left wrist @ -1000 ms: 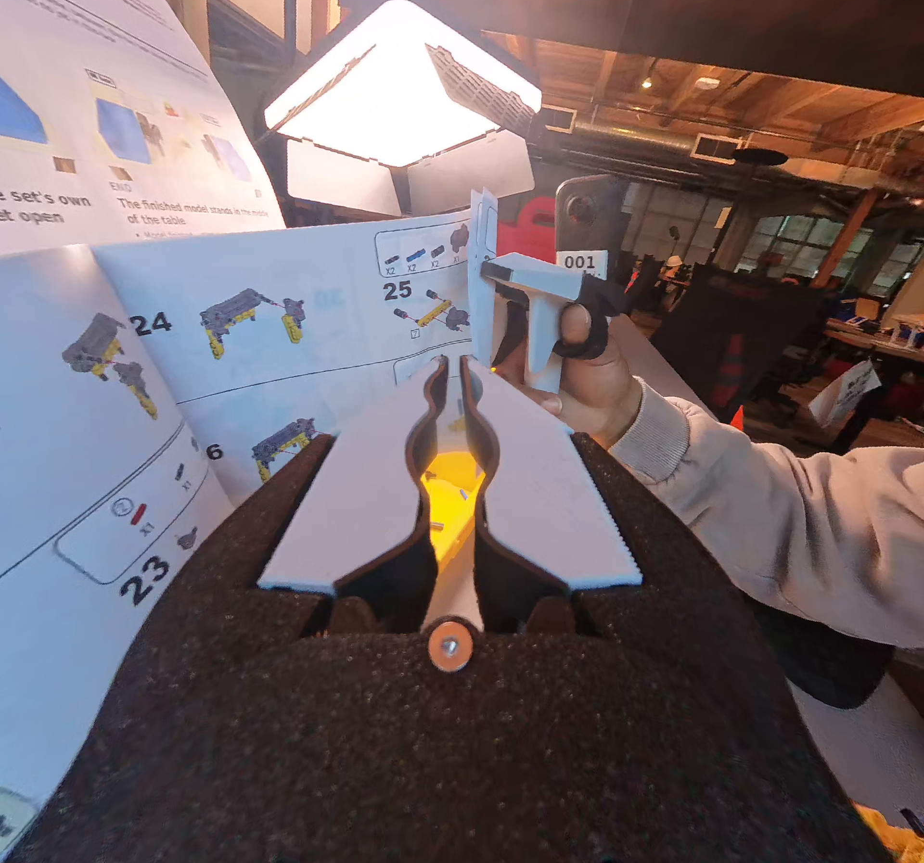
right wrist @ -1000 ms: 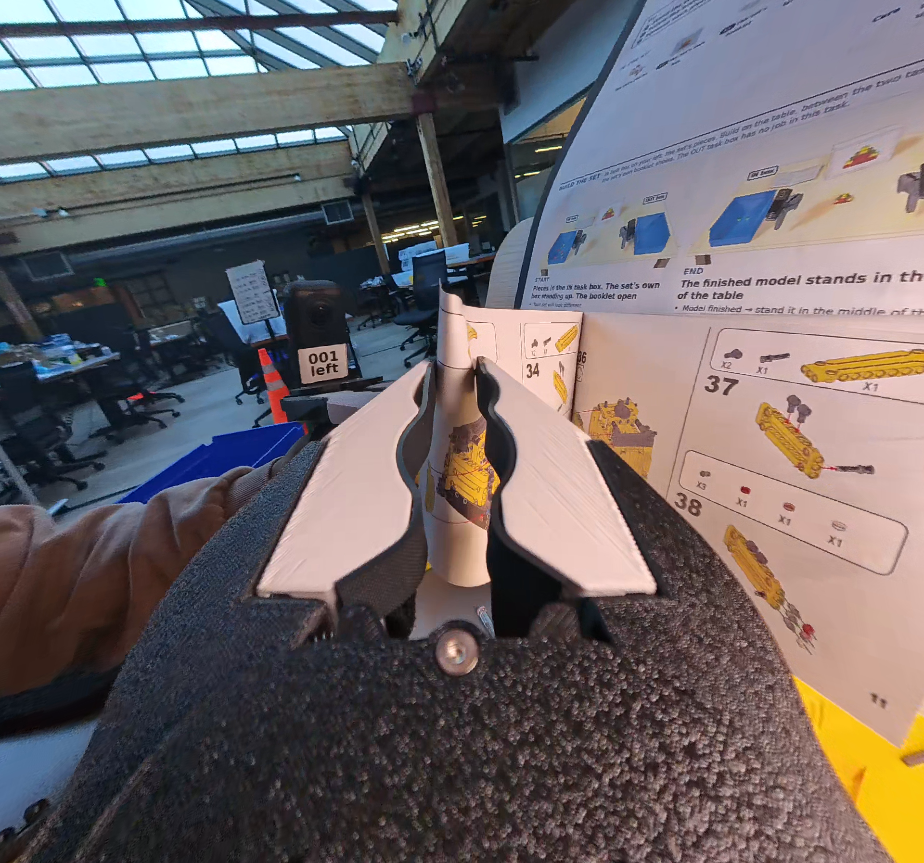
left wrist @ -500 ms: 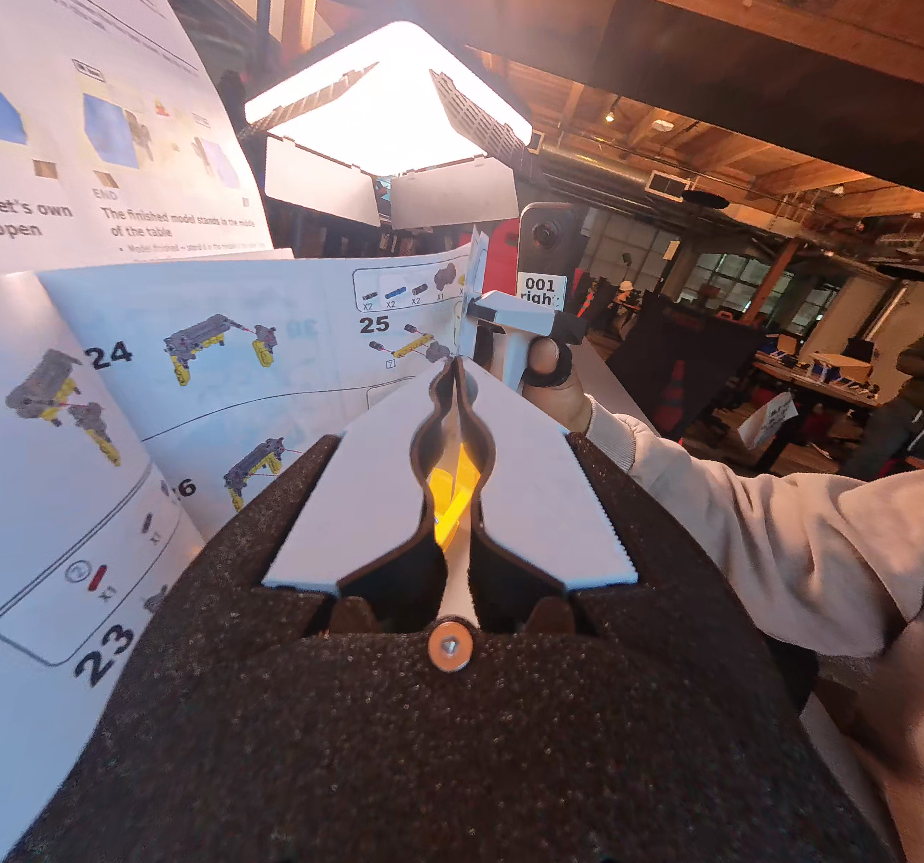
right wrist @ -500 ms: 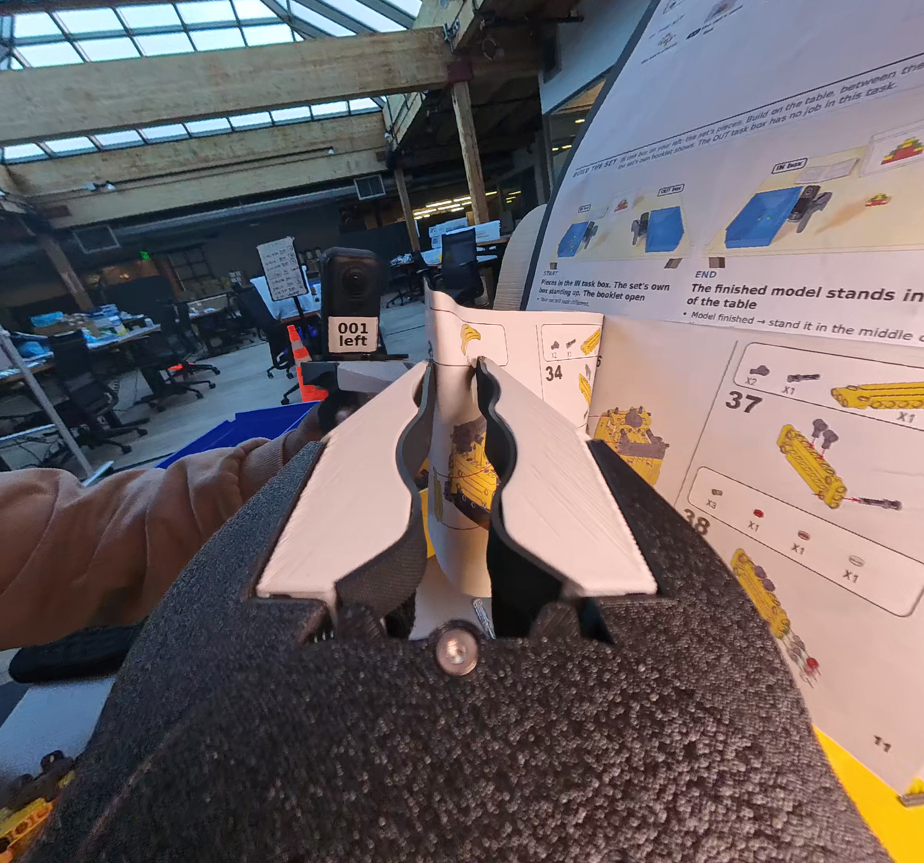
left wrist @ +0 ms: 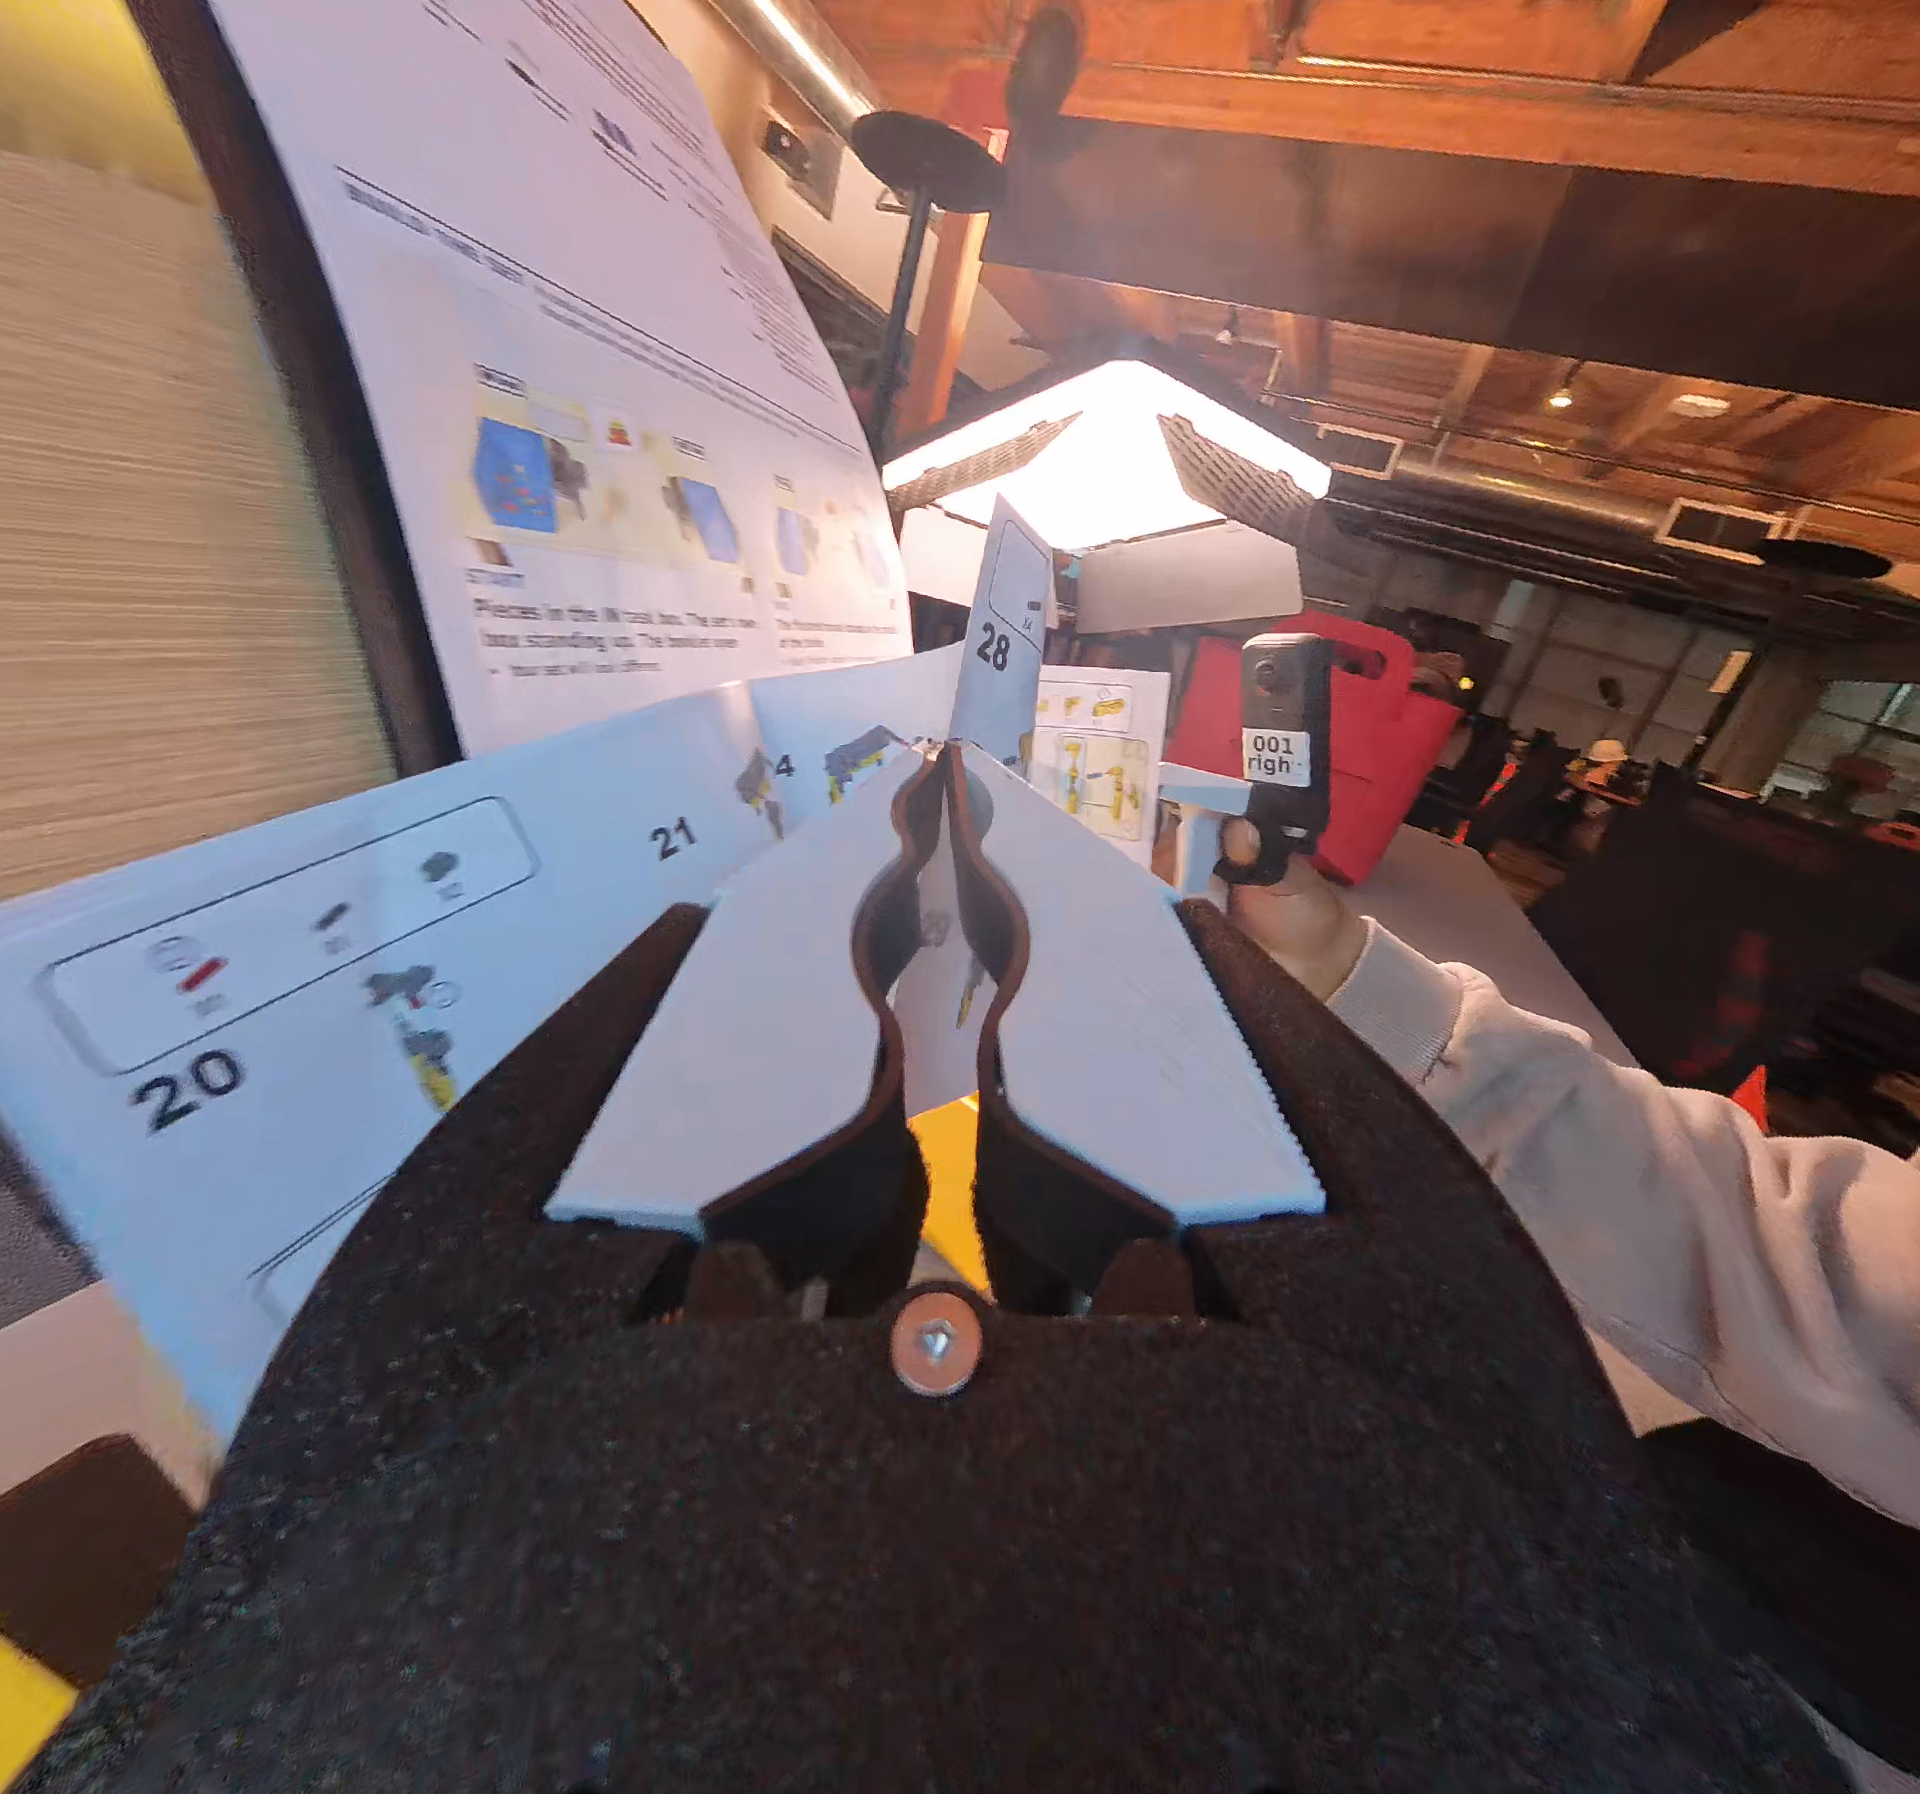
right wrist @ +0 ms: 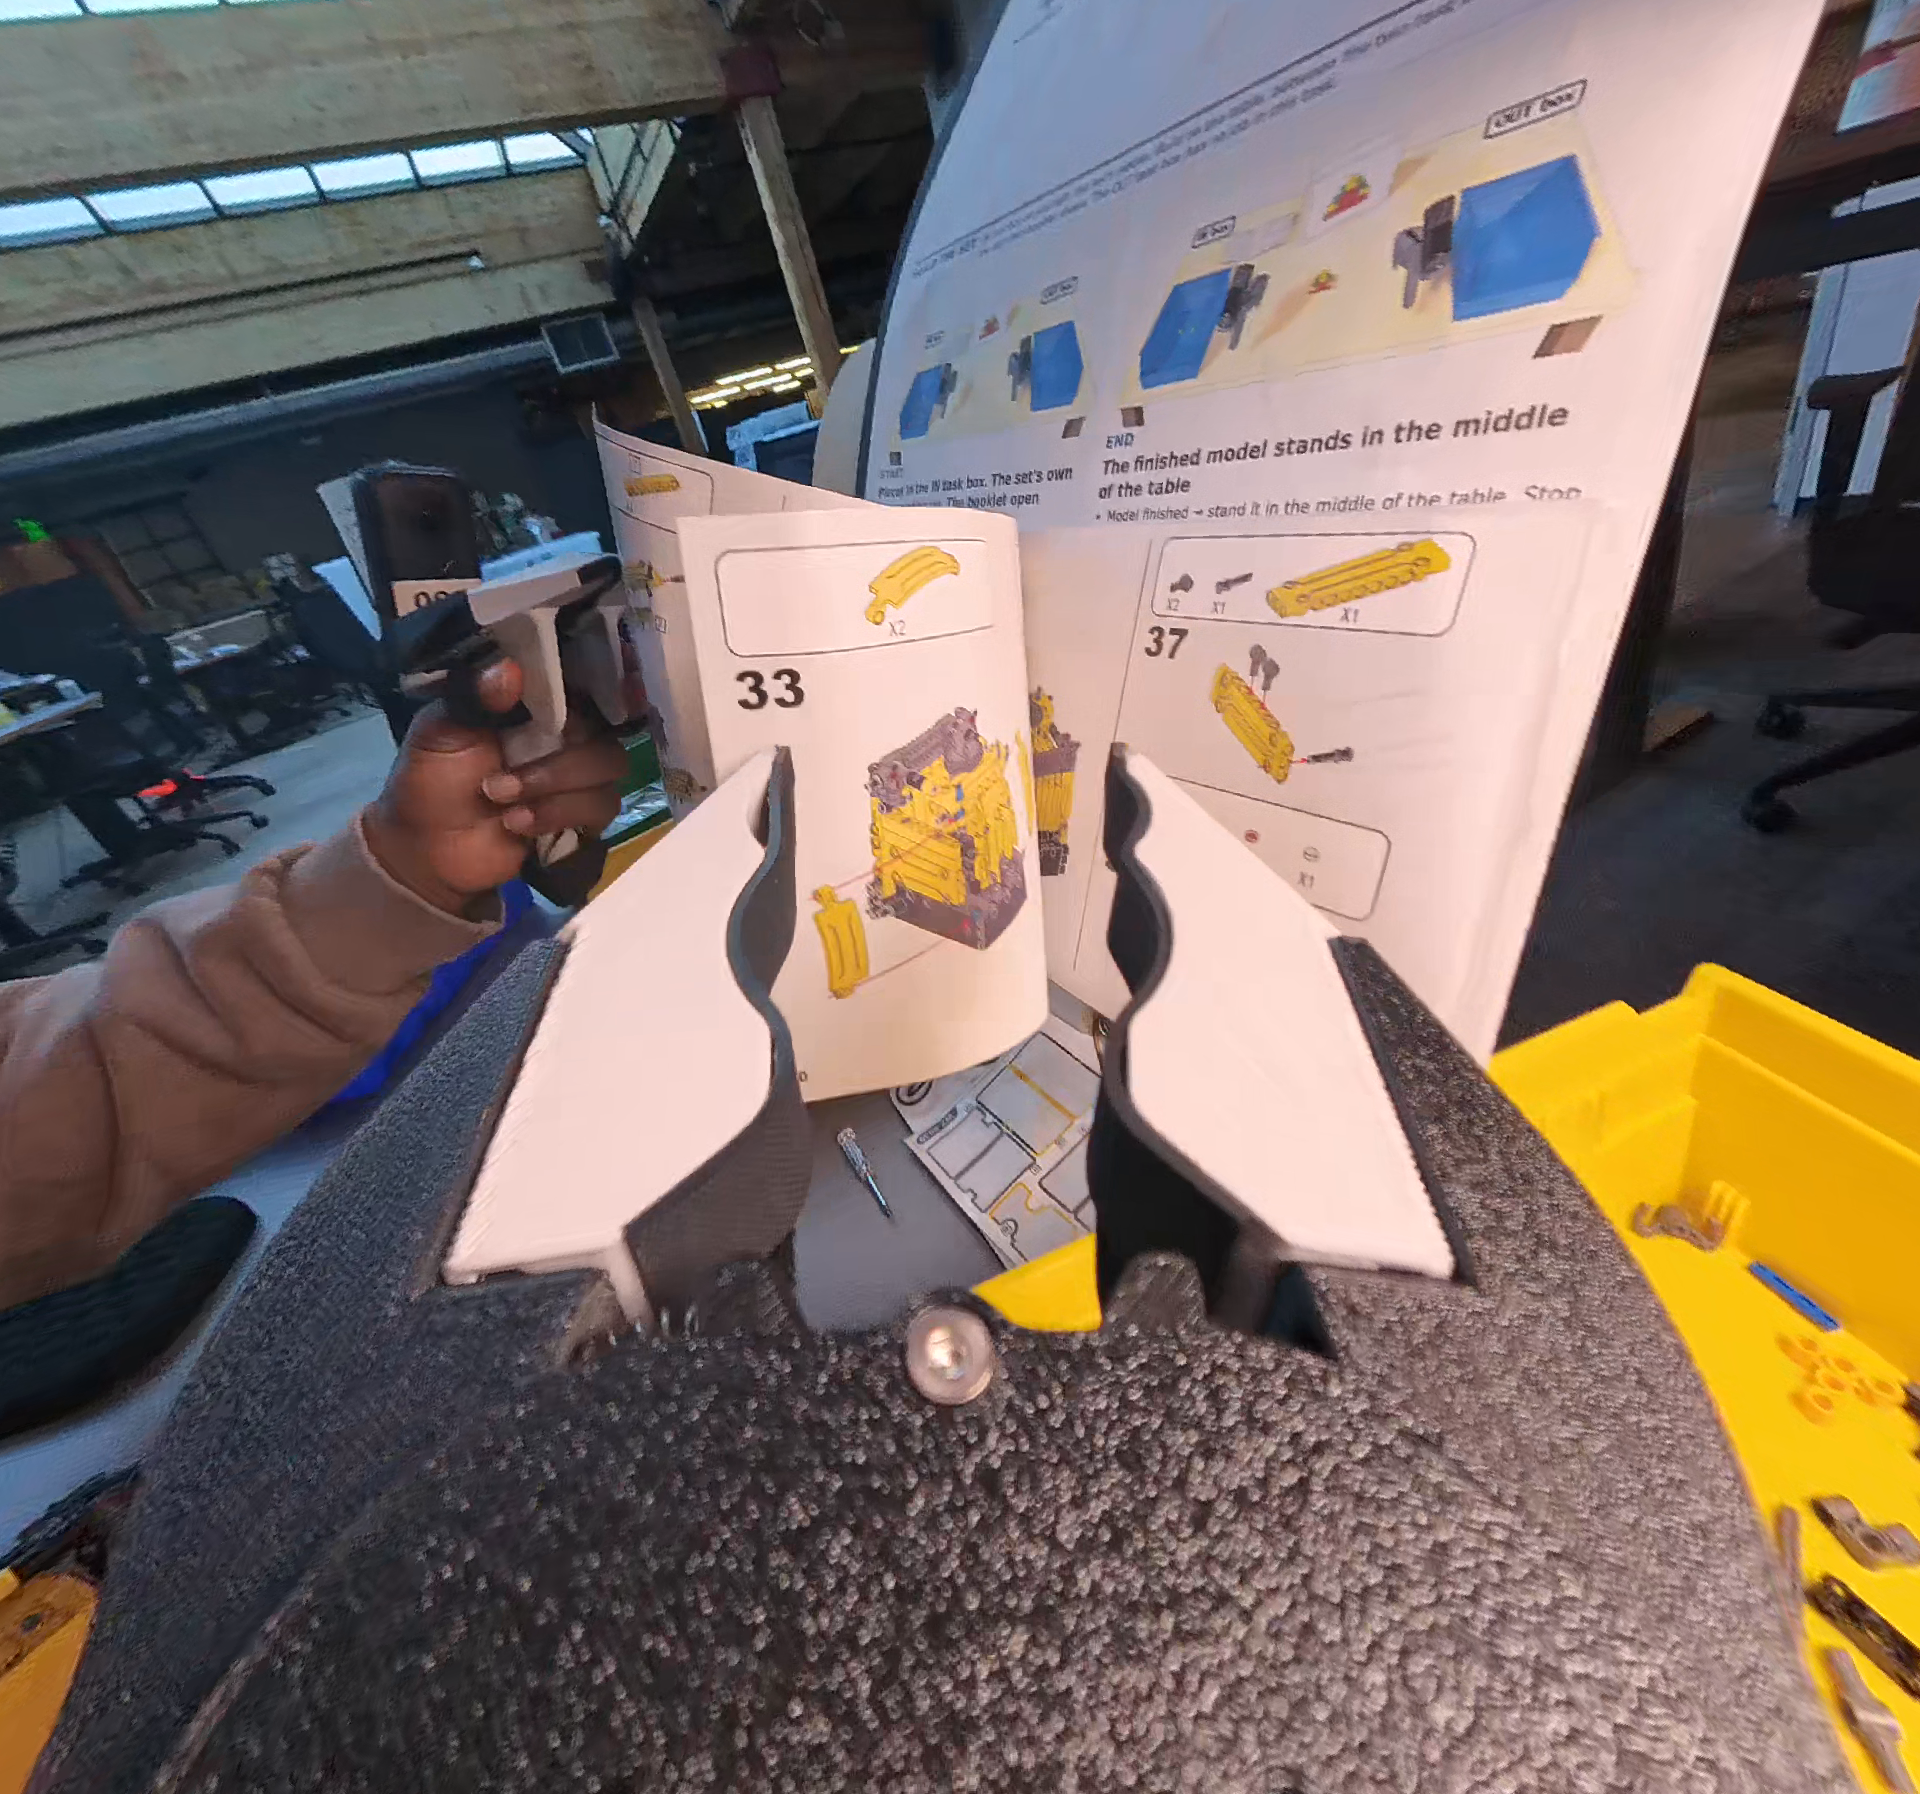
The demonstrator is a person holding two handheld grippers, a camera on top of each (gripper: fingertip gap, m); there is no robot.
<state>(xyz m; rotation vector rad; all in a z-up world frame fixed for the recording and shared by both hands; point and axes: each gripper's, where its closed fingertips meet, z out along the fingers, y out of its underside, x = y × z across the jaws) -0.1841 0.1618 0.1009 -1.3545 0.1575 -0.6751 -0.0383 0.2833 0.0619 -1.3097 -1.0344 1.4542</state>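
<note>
left tool (left wrist: 945, 757) pinched tight on booklet page (left wrist: 1003, 643), page standing up at tips. right tool (right wrist: 945, 809) spread wide, holding nothing; curled page (right wrist: 883, 788) stands between its fingers, contact unclear. booklet (right wrist: 1299, 736) leans on poster (right wrist: 1351, 186). yellow tray (right wrist: 1714, 1121) at right: few small grey, yellow, blue bits in compartments. loose sheet on worktop (right wrist: 831, 1214).

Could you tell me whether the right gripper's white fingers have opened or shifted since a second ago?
Yes. The right gripper has opened and let go of the curled white booklet page, which now stands free between its fingers, in front of the large white instruction poster.
</note>
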